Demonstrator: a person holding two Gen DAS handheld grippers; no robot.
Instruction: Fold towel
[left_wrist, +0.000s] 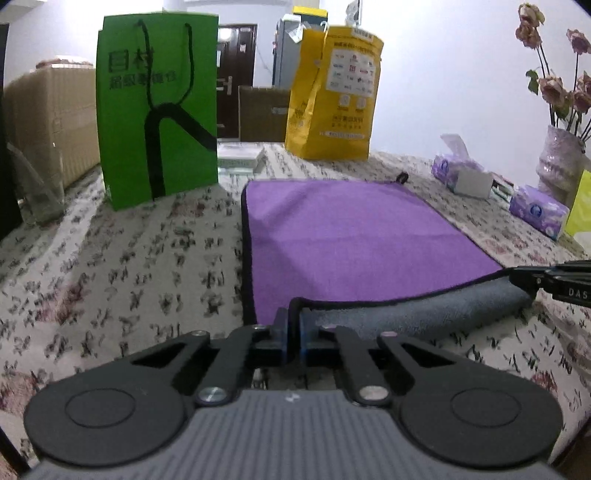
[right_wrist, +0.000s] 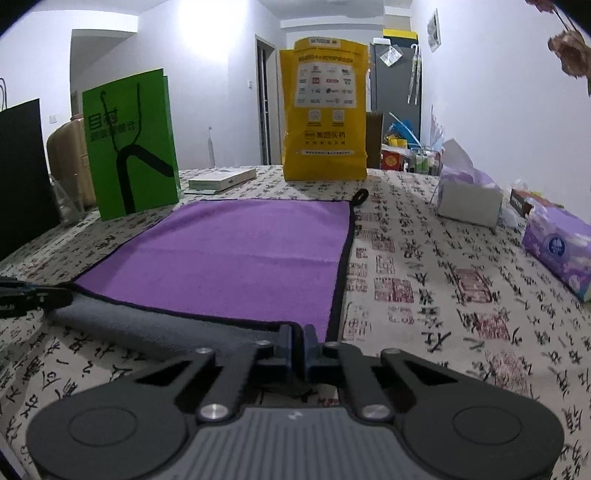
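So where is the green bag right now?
The green bag stands upright at the table's far left, just beyond the purple towel's far-left corner, with the yellow bag to its right.

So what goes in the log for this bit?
step: first fold begun | left gripper: shut on towel corner | right gripper: shut on towel corner | near edge lifted

Straight ahead, a table (right_wrist: 424, 295) under a calligraphy-print cloth, with a purple towel (right_wrist: 240, 254) lying flat on it. Beyond the towel, a green bag (right_wrist: 129, 147), a yellow bag (right_wrist: 325, 110) and a flat white box (right_wrist: 221, 179); off right, tissue packs (right_wrist: 557, 247).
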